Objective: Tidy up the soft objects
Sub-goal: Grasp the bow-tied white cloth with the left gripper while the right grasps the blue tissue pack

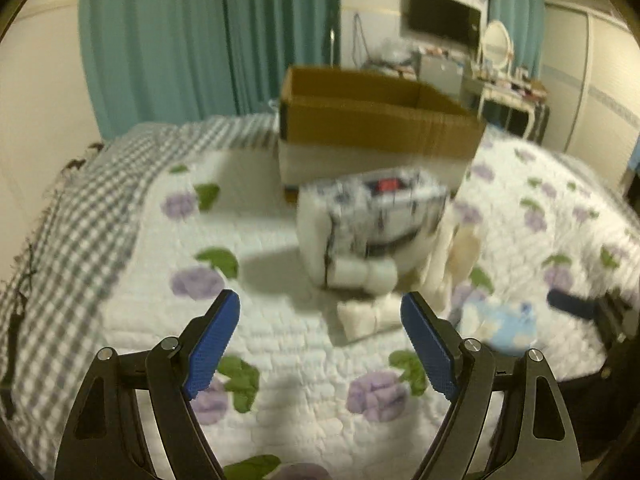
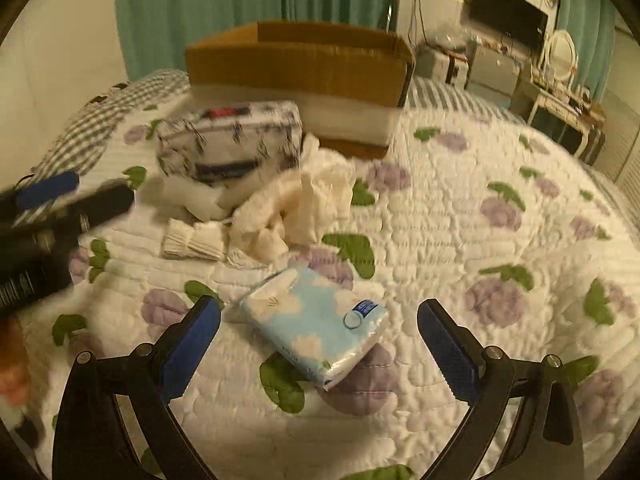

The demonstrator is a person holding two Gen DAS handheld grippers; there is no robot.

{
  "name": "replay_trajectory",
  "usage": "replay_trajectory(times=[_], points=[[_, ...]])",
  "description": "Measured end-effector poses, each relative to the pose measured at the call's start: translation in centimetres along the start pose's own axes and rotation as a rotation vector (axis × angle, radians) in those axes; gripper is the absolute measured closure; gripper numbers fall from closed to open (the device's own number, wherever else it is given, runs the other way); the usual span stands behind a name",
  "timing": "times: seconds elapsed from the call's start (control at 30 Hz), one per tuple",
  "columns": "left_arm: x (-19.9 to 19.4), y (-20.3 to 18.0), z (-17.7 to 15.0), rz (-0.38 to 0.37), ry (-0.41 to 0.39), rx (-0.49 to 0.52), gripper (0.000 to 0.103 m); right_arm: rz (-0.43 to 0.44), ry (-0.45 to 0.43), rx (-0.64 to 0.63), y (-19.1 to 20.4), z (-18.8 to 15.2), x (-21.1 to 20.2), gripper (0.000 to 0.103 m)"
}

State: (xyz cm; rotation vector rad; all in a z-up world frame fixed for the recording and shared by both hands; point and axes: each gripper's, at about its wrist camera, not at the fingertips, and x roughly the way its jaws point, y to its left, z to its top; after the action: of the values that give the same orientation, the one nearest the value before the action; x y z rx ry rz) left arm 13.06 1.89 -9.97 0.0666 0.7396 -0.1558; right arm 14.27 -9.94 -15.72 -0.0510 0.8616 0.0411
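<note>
- Hovering low over the bed, the right gripper (image 2: 319,330) has its blue fingers spread wide and grips nothing. The light blue tissue pack (image 2: 316,322) lies flat on the quilt (image 2: 460,220), right between the two fingers.
- The left gripper (image 1: 320,328) is also wide apart and has nothing in it. It points at the small folded white cloth (image 1: 362,318), which lies just in front of its fingers.
- The soft things sit in a little pile in the middle of the bed: a big wrapped pack of paper rolls (image 2: 230,148), a crumpled cream cloth (image 2: 288,212) and the folded white cloth, close together. The tissue pack lies a bit apart from them, nearer the right gripper.
- The cardboard box (image 2: 300,64) stands open at the back of the bed, behind the pile. I think the soft things should go in there.
- To do this step well, I think the right gripper should go down so a finger is on each long side of the tissue pack, then squeeze gently. The pack is squishy and its wrap looks slippery, so a grip near the middle is best.
- The tissue pack has a small blue label, but the words are too small to read. The writing on the big pack is too blurry to read.
</note>
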Motion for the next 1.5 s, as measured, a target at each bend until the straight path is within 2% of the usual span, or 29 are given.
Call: replay_trajectory(times=[0.2, 0.4, 0.43, 0.5, 0.6, 0.83, 1.17, 1.23, 1.3, 1.5], points=[[2.4, -0.2, -1.3, -0.019, 0.052, 0.021, 0.019, -0.008, 0.063, 0.028, -0.2, -0.5, 2.8, 0.004], [2.8, -0.4, -1.7, -0.044, 0.057, 0.034, 0.019, -0.008, 0.071, 0.022, 0.1, -0.4, 3.7, 0.005], [2.9, -0.4, -1.8, -0.048, 0.059, 0.031, 0.019, -0.002, 0.070, 0.026, 0.1, -0.4, 3.8, 0.006], [3.2, -0.2, -1.7, -0.058, 0.067, 0.024, 0.019, 0.010, 0.058, 0.045, -0.3, -0.4, 3.5, 0.025], [3.7, 0.0, -1.9, -0.063, 0.081, 0.018, 0.019, 0.034, 0.038, 0.080, -1.3, 0.1, 2.9, 0.027], [5.0, -1.2, -2.2, -0.090, 0.109, 0.058, 0.019, -0.047, -0.081, 0.089, -3.3, 2.3, 0.5, 0.028], [7.9, -2.4, -1.9, -0.093, 0.120, 0.093, 0.022, -0.034, -0.070, 0.106, -3.8, 2.6, 1.1, 0.028], [7.9, -2.4, -1.9, -0.097, 0.113, 0.099, 0.031, -0.035, -0.070, 0.104, -3.7, 2.5, 1.1, 0.028], [7.8, -2.4, -1.9, -0.116, 0.111, 0.099, 0.046, -0.038, -0.072, 0.100, -3.7, 2.4, 1.0, 0.028], [7.2, -3.1, -2.0, -0.121, 0.099, 0.123, 0.047, -0.032, -0.082, 0.105, -3.7, 2.4, 0.6, 0.028]])
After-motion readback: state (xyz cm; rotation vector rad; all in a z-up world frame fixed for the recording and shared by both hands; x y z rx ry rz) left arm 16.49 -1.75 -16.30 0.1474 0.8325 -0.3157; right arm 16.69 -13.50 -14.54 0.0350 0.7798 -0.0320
